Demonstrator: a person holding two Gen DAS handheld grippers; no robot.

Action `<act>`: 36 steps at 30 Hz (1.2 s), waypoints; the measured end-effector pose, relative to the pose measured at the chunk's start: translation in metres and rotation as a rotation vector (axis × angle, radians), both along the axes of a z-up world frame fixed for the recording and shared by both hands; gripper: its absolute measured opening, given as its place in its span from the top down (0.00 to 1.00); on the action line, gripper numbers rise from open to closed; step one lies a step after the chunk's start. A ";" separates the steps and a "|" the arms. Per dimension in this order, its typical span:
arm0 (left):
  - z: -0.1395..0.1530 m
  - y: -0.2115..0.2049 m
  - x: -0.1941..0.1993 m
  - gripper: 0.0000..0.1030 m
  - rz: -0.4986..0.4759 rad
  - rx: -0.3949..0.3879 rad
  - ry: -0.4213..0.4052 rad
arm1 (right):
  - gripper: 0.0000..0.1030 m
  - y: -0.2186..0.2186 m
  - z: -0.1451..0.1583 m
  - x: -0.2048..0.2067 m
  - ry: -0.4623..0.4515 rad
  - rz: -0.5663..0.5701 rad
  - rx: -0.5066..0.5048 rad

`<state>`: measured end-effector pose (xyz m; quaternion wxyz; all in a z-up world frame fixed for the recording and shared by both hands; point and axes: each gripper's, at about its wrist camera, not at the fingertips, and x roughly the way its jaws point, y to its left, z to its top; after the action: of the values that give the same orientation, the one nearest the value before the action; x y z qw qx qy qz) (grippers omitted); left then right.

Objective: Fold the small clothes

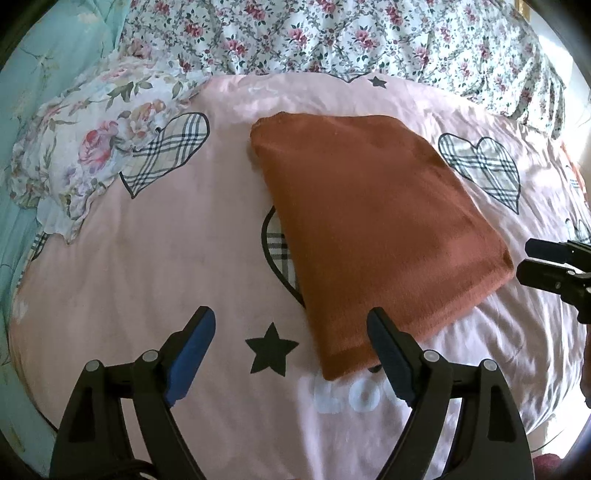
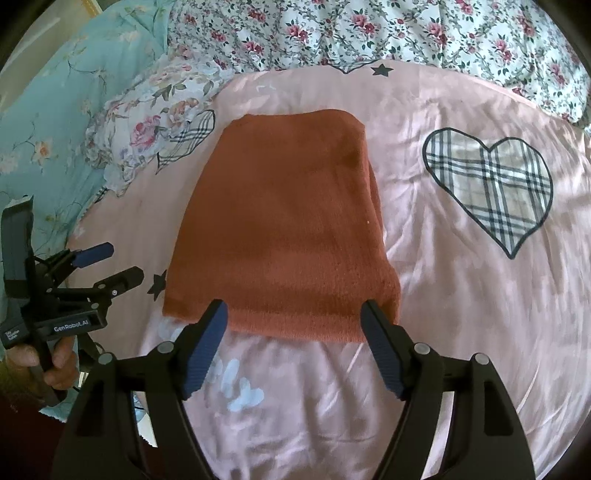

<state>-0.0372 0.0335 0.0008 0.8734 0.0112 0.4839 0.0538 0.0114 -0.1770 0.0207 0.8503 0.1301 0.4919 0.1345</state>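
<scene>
The rust-orange garment (image 2: 284, 236) lies as a folded, roughly rectangular pad on the pink bedspread (image 2: 461, 295) of the bed, about in the middle of the spread, with a plaid heart print (image 2: 491, 184) off at its 3 o'clock in the right wrist view. It looks already folded, so the step in hand reads as the end of a fold, with both tools off the cloth.

The right tool (image 2: 293, 332) hangs just over the near edge of the garment, its jaws spread wide with nothing pinched. The left tool (image 1: 291, 339) is likewise spread and empty, over a black star print (image 1: 271, 350) at the garment's near corner.

The next move probably calls for either another fold across the middle, pinching the two near corners, or setting the pad aside.

In the right wrist view the long axis runs from 6 to 12 o'clock, the narrower end pointing away toward the floral quilt (image 2: 406, 29). In the left wrist view the same axis tilts from about 5 to 11 o'clock.
</scene>
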 end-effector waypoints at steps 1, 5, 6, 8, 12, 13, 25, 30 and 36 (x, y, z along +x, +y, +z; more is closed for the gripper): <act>0.000 0.001 0.002 0.18 0.002 -0.001 0.001 | 0.27 0.000 0.000 0.002 -0.002 0.003 -0.001; 0.000 -0.001 0.009 0.18 0.007 0.002 0.002 | 0.26 0.001 0.000 0.008 -0.003 0.006 0.001; -0.001 -0.002 0.010 0.17 0.009 0.001 0.003 | 0.26 0.002 -0.001 0.010 -0.001 0.007 0.002; -0.002 -0.003 0.013 0.17 0.016 0.001 0.011 | 0.25 0.002 -0.002 0.013 0.002 0.011 -0.003; -0.007 -0.005 0.019 0.17 0.038 0.011 0.035 | 0.25 0.000 -0.005 0.019 0.013 0.010 -0.009; -0.008 -0.005 0.019 0.17 0.043 0.015 0.038 | 0.25 0.000 -0.006 0.020 0.016 0.010 -0.010; -0.006 -0.015 0.030 0.16 0.041 0.073 0.034 | 0.24 -0.002 -0.010 0.036 0.021 0.021 -0.017; -0.003 -0.017 0.034 0.15 0.034 0.077 0.028 | 0.24 -0.003 -0.008 0.037 0.016 0.020 -0.012; 0.001 -0.021 0.035 0.13 0.029 0.089 0.025 | 0.23 -0.004 -0.003 0.034 0.013 0.014 -0.022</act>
<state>-0.0026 0.0130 0.0020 0.8651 0.0436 0.4920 0.0878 0.0452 -0.1812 0.0177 0.8476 0.1181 0.4997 0.1340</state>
